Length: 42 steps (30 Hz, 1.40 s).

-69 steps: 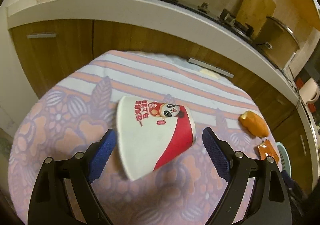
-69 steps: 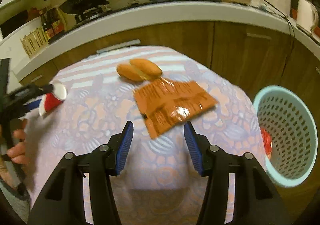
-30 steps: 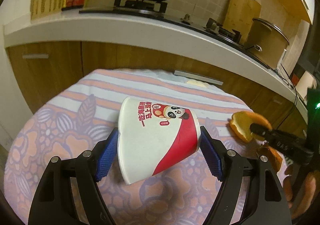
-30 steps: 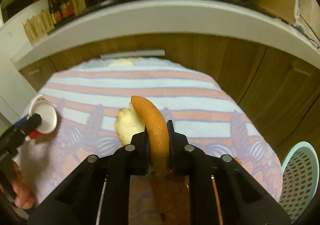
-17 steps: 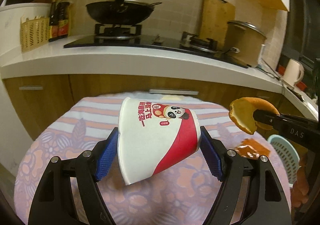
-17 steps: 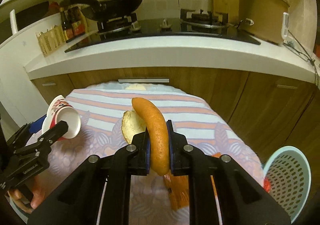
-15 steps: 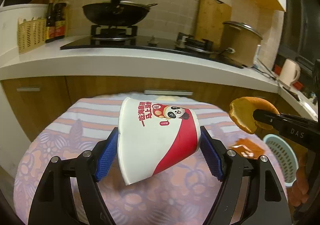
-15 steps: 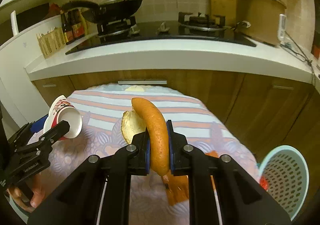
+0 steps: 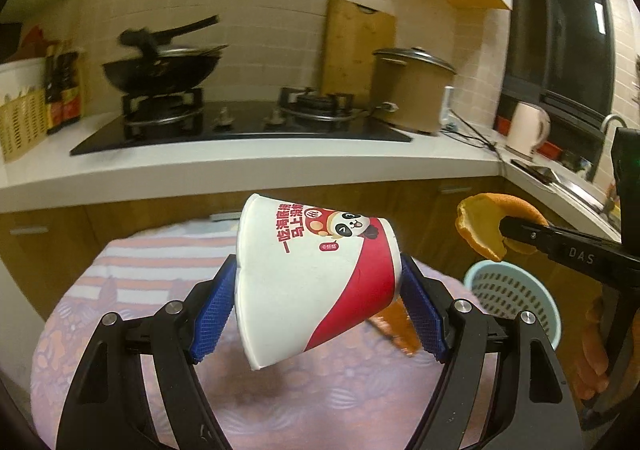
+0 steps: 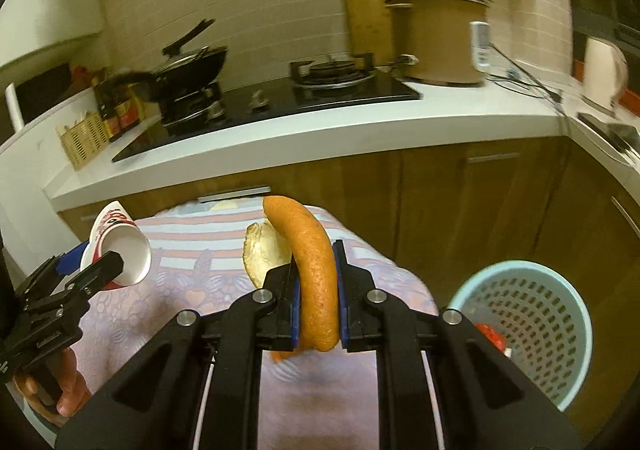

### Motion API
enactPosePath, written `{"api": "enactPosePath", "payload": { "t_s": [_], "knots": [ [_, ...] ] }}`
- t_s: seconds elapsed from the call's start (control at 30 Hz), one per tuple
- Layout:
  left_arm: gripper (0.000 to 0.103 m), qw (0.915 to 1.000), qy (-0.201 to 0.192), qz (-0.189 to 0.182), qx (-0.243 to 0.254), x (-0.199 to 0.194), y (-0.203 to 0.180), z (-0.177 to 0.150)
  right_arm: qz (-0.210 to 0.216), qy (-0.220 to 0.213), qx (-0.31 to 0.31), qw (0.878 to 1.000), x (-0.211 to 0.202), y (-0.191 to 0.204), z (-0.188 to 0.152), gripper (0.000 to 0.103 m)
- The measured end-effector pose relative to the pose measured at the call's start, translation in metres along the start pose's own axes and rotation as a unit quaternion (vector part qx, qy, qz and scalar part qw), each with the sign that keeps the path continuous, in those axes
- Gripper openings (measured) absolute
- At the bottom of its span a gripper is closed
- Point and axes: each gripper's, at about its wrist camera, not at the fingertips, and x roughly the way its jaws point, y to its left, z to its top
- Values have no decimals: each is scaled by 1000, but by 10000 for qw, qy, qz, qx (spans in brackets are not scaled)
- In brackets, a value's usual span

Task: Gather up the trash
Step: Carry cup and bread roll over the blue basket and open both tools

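Observation:
My left gripper (image 9: 316,278) is shut on a white and red paper cup (image 9: 304,298) with a panda print, held on its side above the table (image 9: 160,274). My right gripper (image 10: 316,266) is shut on a curved piece of orange peel (image 10: 310,242), also clear of the table. Each gripper shows in the other view: the cup (image 10: 120,254) at the left, the peel (image 9: 492,226) at the right. A light blue perforated basket (image 10: 532,322) stands on the floor right of the table, with something red (image 10: 490,334) inside. An orange wrapper (image 9: 394,326) lies on the cloth, partly hidden by the cup.
The round table carries a floral, striped cloth (image 10: 192,282). Behind it run wooden cabinets (image 10: 500,209) under a white counter (image 9: 240,169) with a stove, a wok (image 9: 160,69), a rice cooker (image 9: 412,89) and a kettle (image 9: 524,125). A hand (image 9: 592,366) holds the right gripper.
Both grippers have risen from the table with the cup and the peel still held. Both views have swung right, so the blue basket now looks nearer and larger.

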Motion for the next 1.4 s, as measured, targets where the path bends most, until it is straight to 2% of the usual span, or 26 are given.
{"api": "enactPosePath", "payload": {
  "t_s": [0.33, 0.47, 0.73, 0.93, 1.17, 1.4],
  "knots": [
    [75, 9974, 141, -569, 413, 14, -75, 1, -737, 106, 293, 9968, -29, -60, -17, 12],
    [75, 9936, 401, -913, 538, 30, -110, -4, -1290, 221, 523, 9900, -40, -95, -30, 12],
    [75, 9818, 900, -1444, 844, 64, -179, -20, -1428, 406, 1223, 9813, -50, -159, -58, 12],
    [75, 9727, 1266, -1609, 1094, 92, -222, -38, -1477, 678, 1557, 9743, -41, -195, -79, 12],
    [75, 9644, 1731, -1679, 1083, 124, -246, -56, -1464, 1158, 1821, 9654, -13, -221, -108, 13],
    [75, 9583, 1911, -1776, 1167, 140, -265, -68, -1590, 1483, 2052, 9543, 5, -242, -128, 14]
  ]
}}
